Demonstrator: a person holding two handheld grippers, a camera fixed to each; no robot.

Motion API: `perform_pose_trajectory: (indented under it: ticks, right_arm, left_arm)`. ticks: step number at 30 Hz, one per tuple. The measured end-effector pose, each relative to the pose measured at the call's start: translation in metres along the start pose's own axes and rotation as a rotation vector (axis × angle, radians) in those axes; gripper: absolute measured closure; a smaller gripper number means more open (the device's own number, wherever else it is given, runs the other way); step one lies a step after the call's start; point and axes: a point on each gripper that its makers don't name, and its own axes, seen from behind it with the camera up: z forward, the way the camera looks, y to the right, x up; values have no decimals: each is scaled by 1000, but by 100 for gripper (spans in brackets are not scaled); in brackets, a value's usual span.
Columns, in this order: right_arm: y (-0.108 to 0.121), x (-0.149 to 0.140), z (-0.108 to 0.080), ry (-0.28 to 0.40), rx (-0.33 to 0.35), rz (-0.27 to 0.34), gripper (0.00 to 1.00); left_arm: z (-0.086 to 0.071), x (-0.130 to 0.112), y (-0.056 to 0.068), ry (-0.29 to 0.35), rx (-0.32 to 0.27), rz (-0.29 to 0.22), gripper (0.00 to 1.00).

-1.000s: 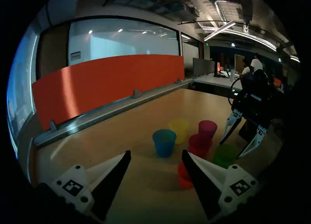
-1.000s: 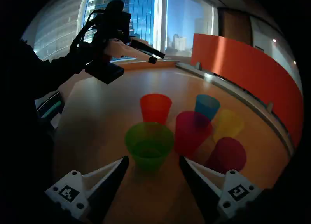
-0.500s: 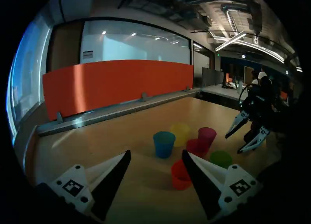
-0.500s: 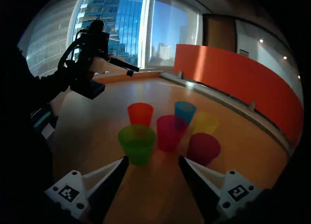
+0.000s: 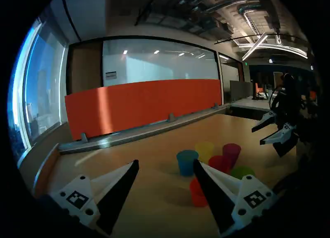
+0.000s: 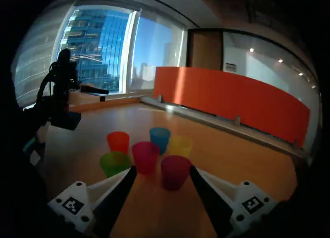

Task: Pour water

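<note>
Several coloured plastic cups stand in a cluster on the wooden table (image 5: 140, 155): blue cup (image 5: 187, 161), yellow cup (image 5: 205, 150), dark pink cup (image 5: 231, 152), red cup (image 5: 218, 163), green cup (image 5: 242, 172), orange cup (image 5: 197, 192). My left gripper (image 5: 165, 163) hangs open above and short of them, holding nothing. In the right gripper view the same cups appear: orange cup (image 6: 118, 141), blue cup (image 6: 160, 139), yellow cup (image 6: 180, 145), red cup (image 6: 145, 156), dark pink cup (image 6: 175, 171), green cup (image 6: 114, 163). My right gripper (image 6: 161, 168) is open and empty, back from the cluster.
An orange partition (image 5: 144, 106) on a metal rail runs along the table's far edge. Tall windows (image 6: 103, 52) stand behind the left gripper (image 6: 99, 90), held by a dark-sleeved arm. The right gripper (image 5: 259, 137) hovers open past the cups. Desks and people are far off.
Both grippers have drawn back and risen away from the cups, which now look smaller and farther off. Both stay open and the cups have not moved.
</note>
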Motion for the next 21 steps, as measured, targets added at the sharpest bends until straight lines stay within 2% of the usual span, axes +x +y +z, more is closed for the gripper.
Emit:
perform_pose_trajectory:
  ticks: [3, 8, 14, 21]
  right_arm:
    - [19, 15, -5, 55, -65, 20, 0]
    - [51, 33, -14, 136, -179, 42, 0]
    - [85, 41, -24, 204, -314, 66, 0]
    - [116, 51, -37, 275, -458, 83, 0]
  left_arm:
    - [-5, 4, -3, 25, 44, 1, 2]
    - [-13, 8, -16, 76, 139, -17, 2]
    - [-22, 3, -29, 116, 244, -33, 2]
    - [-35, 10, -40, 171, 352, -21, 2]
